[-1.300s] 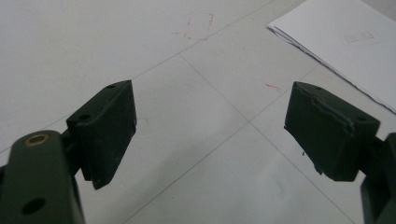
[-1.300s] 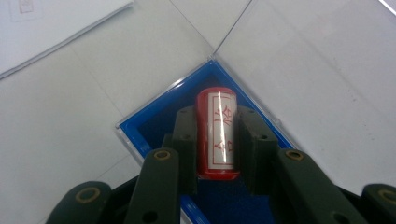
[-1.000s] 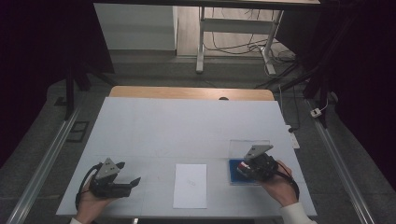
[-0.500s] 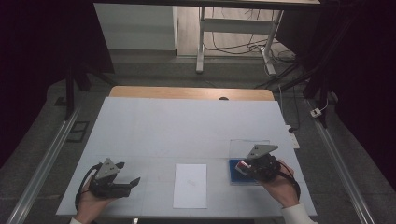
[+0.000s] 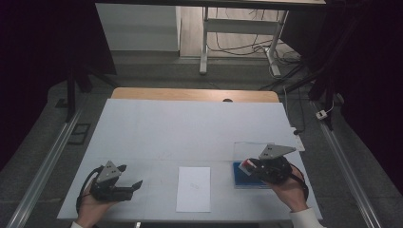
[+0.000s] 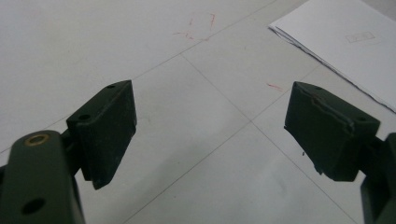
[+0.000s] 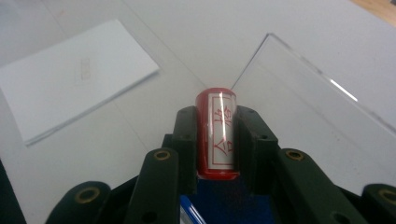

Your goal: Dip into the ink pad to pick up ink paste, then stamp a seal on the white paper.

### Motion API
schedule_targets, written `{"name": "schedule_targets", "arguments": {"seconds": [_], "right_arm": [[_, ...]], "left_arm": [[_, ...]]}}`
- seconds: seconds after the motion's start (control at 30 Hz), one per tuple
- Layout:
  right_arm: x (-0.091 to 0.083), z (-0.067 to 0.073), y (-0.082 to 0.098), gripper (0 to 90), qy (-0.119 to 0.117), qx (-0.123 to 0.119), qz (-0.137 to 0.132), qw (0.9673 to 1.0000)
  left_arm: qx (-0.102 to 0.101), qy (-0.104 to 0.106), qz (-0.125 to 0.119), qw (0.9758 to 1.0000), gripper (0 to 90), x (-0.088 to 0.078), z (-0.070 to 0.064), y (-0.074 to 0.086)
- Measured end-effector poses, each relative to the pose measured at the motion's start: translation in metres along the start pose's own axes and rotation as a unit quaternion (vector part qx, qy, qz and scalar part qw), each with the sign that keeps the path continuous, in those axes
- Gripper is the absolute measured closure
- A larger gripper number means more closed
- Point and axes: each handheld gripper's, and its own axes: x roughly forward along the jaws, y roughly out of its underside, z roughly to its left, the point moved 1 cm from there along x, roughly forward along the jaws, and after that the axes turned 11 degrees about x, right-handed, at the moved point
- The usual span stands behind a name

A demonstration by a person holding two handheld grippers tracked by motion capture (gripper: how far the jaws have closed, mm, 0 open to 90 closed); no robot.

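My right gripper (image 7: 217, 116) is shut on a red cylindrical stamp (image 7: 215, 140) with a white label and red characters. In the high view the stamp (image 5: 246, 165) and the right gripper (image 5: 248, 166) sit over a blue box (image 5: 243, 179) at the table's front right. The blue box (image 7: 224, 200) also shows beneath the jaws. My left gripper (image 5: 132, 175) rests at the front left, open, with bare table between its jaws (image 6: 210, 135). A white sheet of paper (image 5: 194, 188) lies between the two grippers.
A clear plastic plate (image 5: 247, 149) lies just behind the blue box, and its edge (image 7: 303, 116) shows past the stamp. The paper (image 7: 70, 93) is to the stamp's left, and its corner (image 6: 345, 46) lies beyond my left gripper. The white table top (image 5: 190, 128) reaches back to a wooden edge.
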Motion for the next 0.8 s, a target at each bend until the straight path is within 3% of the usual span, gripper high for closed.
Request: {"name": "schedule_targets", "arguments": {"seconds": [0.4, 0.8], "right_arm": [[-0.004, 0.003, -0.003, 70.2, -0.02, 0.004, -0.029, 0.9994], [-0.001, 0.018, -0.011, 70.1, -0.039, -0.011, -0.041, 0.9983]], "left_arm": [[-0.001, 0.002, 0.0, 1.0, 16.8, 0.002, 0.0, 0.001], [-0.009, 0.006, -0.008, 0.9999, 16.7, 0.001, 0.001, 0.001]]}}
